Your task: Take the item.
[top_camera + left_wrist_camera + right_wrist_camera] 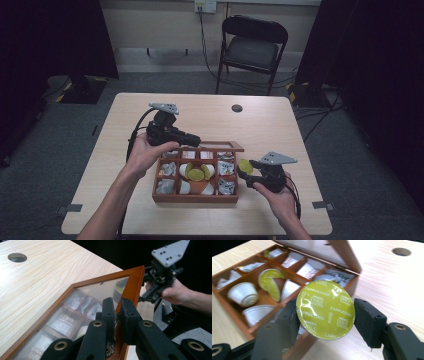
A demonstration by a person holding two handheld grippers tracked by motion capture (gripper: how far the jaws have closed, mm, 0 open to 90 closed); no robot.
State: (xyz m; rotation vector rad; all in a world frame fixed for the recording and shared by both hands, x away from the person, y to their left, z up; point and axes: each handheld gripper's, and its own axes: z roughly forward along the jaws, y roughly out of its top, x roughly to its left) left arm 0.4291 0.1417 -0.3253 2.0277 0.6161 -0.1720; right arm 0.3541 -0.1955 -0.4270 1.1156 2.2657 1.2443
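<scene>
1. Coffee capsule: clamped between right gripper jaws, green foil lid facing the cam, held just beside the box's right edge, above the table.
2. Wooden box: lies to the left of the capsule; centre compartments hold other capsules, outer ones sachets.
3. Glass lid: left gripper closed on its frame, propping it open.
4. Judgement: right hand is nearer; next move likely goes leftward into the box.

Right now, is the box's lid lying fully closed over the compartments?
No. The left gripper pinches the lid's wooden frame and holds the lid raised above the open box.
</scene>
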